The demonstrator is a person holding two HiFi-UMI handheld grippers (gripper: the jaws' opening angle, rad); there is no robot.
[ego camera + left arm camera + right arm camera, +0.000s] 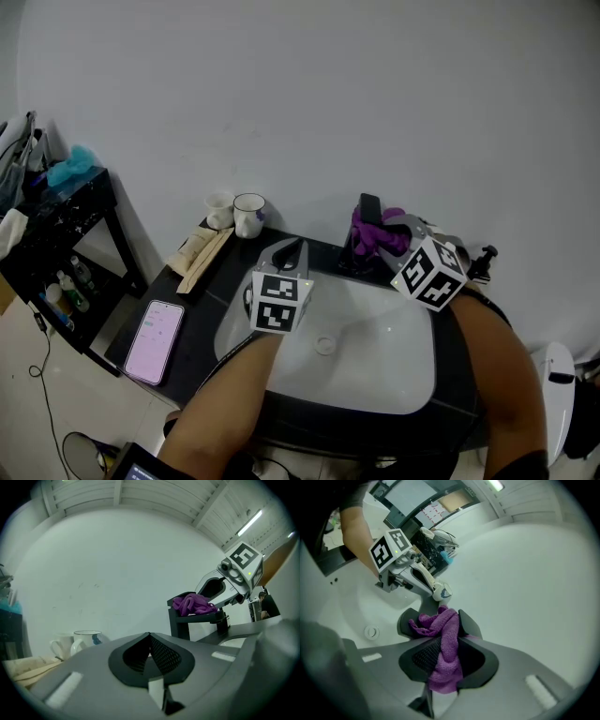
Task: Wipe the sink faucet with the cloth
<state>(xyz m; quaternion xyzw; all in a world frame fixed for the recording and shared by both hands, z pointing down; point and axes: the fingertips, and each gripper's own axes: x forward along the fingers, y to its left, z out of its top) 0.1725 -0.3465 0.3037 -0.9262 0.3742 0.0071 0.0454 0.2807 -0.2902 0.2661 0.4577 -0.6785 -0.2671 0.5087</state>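
Observation:
A black faucet (364, 239) stands at the back rim of the white sink (375, 367). A purple cloth (378, 232) is draped over the faucet top, and my right gripper (389, 239) is shut on it from the right. The right gripper view shows the cloth (443, 620) pinched between the jaws of that gripper (449, 641), bunched against the faucet (407, 620). My left gripper (289, 251) hovers over the sink's back left rim, shut and holding nothing. The left gripper view shows its closed jaws (150, 637), with the faucet (180, 623) and cloth (193, 604) to their right.
Two mugs (248, 214) stand by the wall left of the sink. A folded beige cloth (199, 251) and a phone (156, 339) lie on the black counter. A black shelf unit (66, 225) is at far left. The drain (324, 345) sits mid-basin.

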